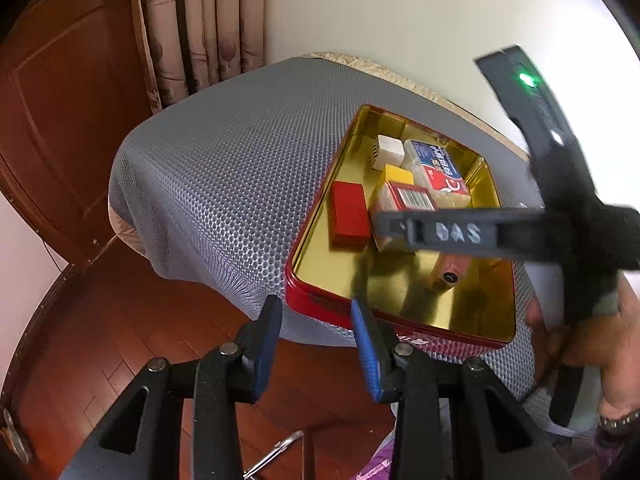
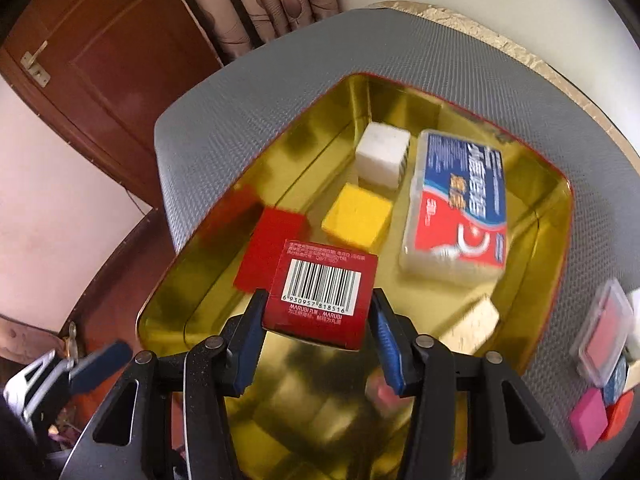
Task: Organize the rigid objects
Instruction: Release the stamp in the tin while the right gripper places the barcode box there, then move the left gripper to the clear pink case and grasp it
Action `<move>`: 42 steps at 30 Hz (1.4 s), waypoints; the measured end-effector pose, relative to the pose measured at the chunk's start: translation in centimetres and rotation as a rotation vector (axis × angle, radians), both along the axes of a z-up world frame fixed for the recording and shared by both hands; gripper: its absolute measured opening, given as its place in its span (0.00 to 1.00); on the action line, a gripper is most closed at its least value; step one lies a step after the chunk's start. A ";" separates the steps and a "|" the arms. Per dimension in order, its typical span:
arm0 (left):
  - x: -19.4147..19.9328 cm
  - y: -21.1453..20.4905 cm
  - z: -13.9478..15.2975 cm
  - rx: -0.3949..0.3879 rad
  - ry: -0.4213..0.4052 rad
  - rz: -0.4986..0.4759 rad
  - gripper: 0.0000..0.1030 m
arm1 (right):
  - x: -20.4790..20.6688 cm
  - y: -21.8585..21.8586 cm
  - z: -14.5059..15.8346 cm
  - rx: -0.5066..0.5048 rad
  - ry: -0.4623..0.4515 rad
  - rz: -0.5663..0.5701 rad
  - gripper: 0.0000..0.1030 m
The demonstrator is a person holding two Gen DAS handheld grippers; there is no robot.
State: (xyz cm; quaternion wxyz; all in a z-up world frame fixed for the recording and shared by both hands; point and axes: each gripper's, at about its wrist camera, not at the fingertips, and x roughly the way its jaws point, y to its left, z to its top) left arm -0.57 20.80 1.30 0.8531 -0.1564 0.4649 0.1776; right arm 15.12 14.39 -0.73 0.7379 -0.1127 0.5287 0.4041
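A red tin with a gold inside (image 1: 320, 300) (image 2: 168, 312) lies open on the grey mat. In it lie a white cube (image 2: 382, 154), a yellow cube (image 2: 356, 216), a flat red block (image 2: 268, 252), a blue-and-red plastic case (image 2: 460, 208) and a small tan piece (image 2: 472, 320). My right gripper (image 2: 318, 316) is shut on a red barcode box (image 2: 324, 292), held over the tin. The box also shows in the left wrist view (image 1: 404, 208). My left gripper (image 1: 316, 320) is open and empty at the tin's near rim.
The grey mat (image 1: 224, 184) covers a small table by a white wall. Off the tin's right side lie a clear case with a pink pad (image 2: 604, 332), a pink block (image 2: 588, 420) and a red piece (image 2: 620, 412). A wooden door (image 1: 60, 120) and curtains stand at the left.
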 end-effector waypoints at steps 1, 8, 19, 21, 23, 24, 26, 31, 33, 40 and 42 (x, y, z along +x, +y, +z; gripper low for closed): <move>0.0 -0.1 0.0 0.006 0.000 -0.002 0.36 | 0.3 0.4 0.0 -0.007 -0.007 -0.005 0.45; 0.1 0.1 0.0 0.006 -0.003 -0.005 0.37 | 2.2 2.3 0.4 -0.006 -0.039 -0.024 0.45; 0.1 0.0 0.6 0.044 -0.017 0.005 0.37 | 1.9 1.8 0.0 0.031 0.009 -0.016 0.56; 0.1 -0.2 0.7 0.057 -0.021 -0.003 0.37 | 1.9 0.9 0.8 0.098 0.024 -0.038 0.74; 0.0 -0.4 0.9 0.076 -0.027 -0.008 0.37 | 1.3 -0.5 2.2 0.141 -0.017 -0.061 0.76; 0.0 -0.4 1.1 0.082 -0.030 -0.010 0.37 | 1.0 -1.3 2.8 0.161 -0.029 -0.071 0.76; -0.1 -0.5 1.2 0.090 -0.036 -0.012 0.38 | -0.1 -4.5 4.1 0.246 -0.051 -0.106 0.76; -0.4 -1.3 1.6 0.113 -0.044 -0.025 0.39 | -2.9 -14.5 4.4 0.291 -0.194 -0.297 0.83; -0.5 -1.8 1.8 0.136 -0.055 -0.036 0.39 | -3.8 -20.0 3.2 0.194 -0.303 -0.424 0.85; -0.8 -5.1 3.2 0.198 -0.115 -0.141 0.39 | -2.7 -36.2 -1.3 -0.086 -0.342 -0.762 0.85; -0.6 -6.9 3.4 0.217 -0.119 -0.203 0.39 | -2.6 -39.6 -2.3 -0.145 -0.346 -0.824 0.85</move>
